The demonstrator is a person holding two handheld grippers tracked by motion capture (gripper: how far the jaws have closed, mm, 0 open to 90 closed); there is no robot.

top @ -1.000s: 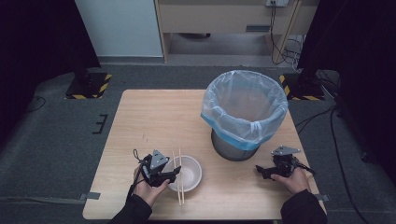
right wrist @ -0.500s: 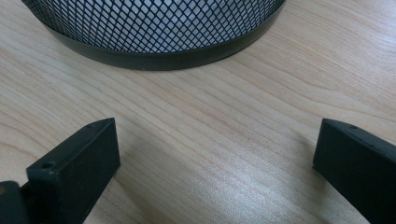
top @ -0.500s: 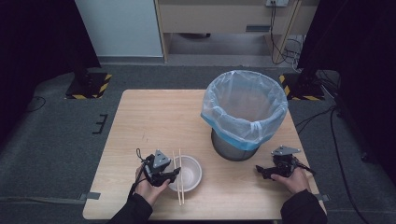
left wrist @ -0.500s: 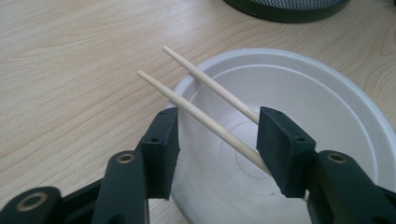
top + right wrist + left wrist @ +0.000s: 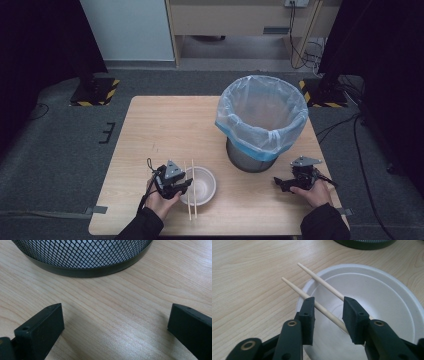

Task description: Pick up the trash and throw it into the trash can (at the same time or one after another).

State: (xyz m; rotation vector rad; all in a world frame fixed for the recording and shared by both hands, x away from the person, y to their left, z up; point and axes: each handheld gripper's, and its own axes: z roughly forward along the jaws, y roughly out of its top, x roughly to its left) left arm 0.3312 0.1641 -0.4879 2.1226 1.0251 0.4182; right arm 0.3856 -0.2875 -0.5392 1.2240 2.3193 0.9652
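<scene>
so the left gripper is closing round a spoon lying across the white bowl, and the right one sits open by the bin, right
Not a spoon: the left gripper view shows the left gripper, jaws just closing, round two wooden chopsticks across the white bowl. The right gripper does sit open by the bin.

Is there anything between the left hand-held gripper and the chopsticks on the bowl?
No. The left hand-held gripper has been closing, with both chopsticks already between its jaws over the bowl, not yet pressed. Nothing blocks them.

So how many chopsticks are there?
2. Both chopsticks lie side by side across the white bowl's left rim, passing between the left gripper's jaws, which have just been closing.
</scene>
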